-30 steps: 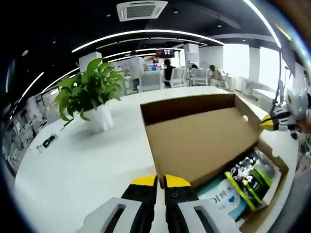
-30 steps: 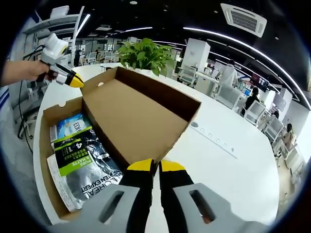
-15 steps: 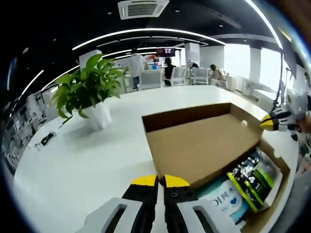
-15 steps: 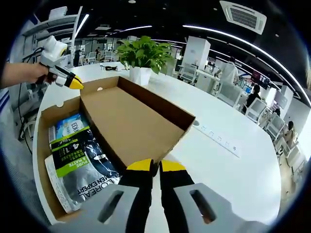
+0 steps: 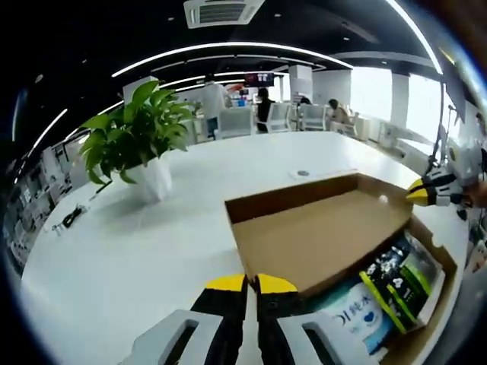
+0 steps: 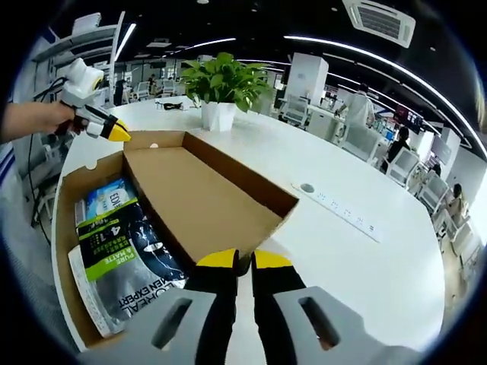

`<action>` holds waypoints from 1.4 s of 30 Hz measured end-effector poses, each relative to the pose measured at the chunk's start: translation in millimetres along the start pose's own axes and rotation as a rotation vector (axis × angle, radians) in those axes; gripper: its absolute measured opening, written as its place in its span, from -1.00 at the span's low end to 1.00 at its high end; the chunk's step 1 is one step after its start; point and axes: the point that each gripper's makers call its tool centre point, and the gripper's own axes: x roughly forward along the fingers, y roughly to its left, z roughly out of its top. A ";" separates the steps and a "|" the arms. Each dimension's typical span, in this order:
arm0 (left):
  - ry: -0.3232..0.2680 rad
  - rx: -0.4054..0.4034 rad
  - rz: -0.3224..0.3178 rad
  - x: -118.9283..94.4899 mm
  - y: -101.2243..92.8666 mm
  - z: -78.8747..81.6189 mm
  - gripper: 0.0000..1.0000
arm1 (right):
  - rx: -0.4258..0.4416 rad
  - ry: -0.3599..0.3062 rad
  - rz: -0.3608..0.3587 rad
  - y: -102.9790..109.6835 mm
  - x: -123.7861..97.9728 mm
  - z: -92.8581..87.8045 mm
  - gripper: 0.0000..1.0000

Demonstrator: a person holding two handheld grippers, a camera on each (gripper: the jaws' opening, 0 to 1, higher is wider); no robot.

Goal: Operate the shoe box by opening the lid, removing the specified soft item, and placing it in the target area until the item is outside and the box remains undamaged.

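The shoe box (image 6: 84, 198) lies open on the white table (image 6: 365, 258), its lid (image 6: 205, 198) folded back and lying low. Inside are a black-and-green pouch (image 6: 122, 255) and a blue-and-white packet (image 6: 106, 199). The right gripper (image 6: 243, 260) and the left gripper (image 5: 250, 284) each pinch a near corner of the lid, jaws closed. A potted plant (image 5: 137, 148) stands far left.
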 end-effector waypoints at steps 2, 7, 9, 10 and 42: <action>0.002 -0.001 -0.001 1.8 1.8 -0.9 -0.93 | 0.005 0.003 0.002 -0.2 0.6 -0.4 -0.91; 0.011 0.004 -0.002 3.3 4.7 -2.7 -0.93 | 0.020 0.012 0.009 -0.7 2.2 -2.3 -0.89; 0.015 0.007 -0.002 3.4 4.2 -3.6 -0.93 | 0.023 0.015 0.009 -1.0 3.1 -3.0 -0.88; 0.017 0.008 -0.002 4.0 3.0 -3.5 -0.93 | 0.024 0.015 0.010 -1.1 3.4 -3.1 -0.88; 0.040 0.043 -0.032 -14.5 -14.7 -2.5 -0.57 | 0.063 0.033 0.078 3.1 -12.8 -9.0 -0.41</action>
